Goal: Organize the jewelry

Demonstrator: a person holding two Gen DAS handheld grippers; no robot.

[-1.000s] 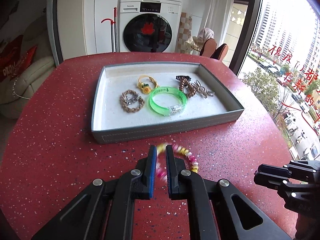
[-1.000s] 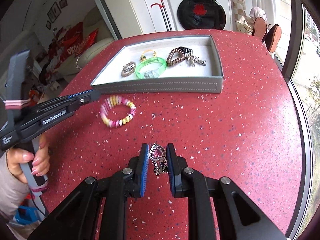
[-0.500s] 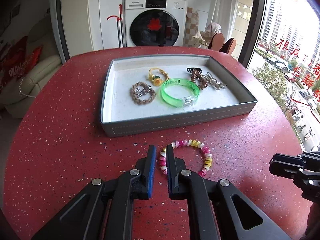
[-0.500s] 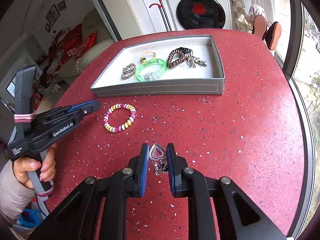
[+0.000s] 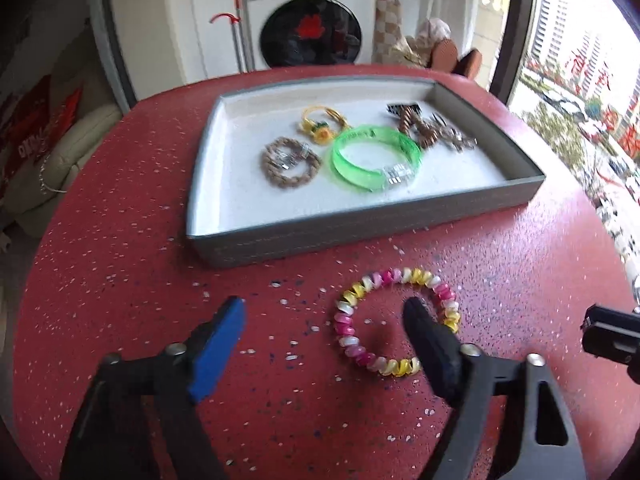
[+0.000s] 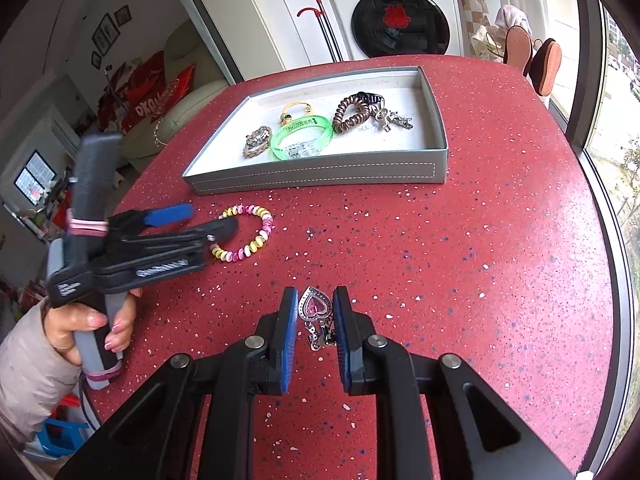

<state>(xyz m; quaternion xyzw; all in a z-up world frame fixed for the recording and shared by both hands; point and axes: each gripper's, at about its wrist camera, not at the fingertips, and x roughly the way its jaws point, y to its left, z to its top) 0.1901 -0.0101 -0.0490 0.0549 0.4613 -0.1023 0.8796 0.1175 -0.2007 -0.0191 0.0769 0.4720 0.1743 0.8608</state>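
A pink, yellow and white spiral bracelet (image 5: pixel 394 320) lies on the red table in front of the grey tray (image 5: pixel 360 226); it also shows in the right wrist view (image 6: pixel 248 238). My left gripper (image 5: pixel 324 314) is open, its jaws astride the bracelet's left side, one finger over the ring's middle. It also shows in the right wrist view (image 6: pixel 210 218). My right gripper (image 6: pixel 314 300) is shut on a silver heart pendant (image 6: pixel 316 308) just above the table, near the front.
The tray (image 6: pixel 320 170) holds a green bangle (image 5: pixel 376 158), a braided rope bracelet (image 5: pixel 290 162), a yellow hair tie (image 5: pixel 322 122), a brown coil tie (image 6: pixel 352 114) and metal clasps (image 6: pixel 394 118). The table's rounded edge and a window lie to the right.
My left gripper let go of the spiral bracelet, which now lies on the table, and its jaws have opened wide. The right gripper has kept hold of the heart pendant.
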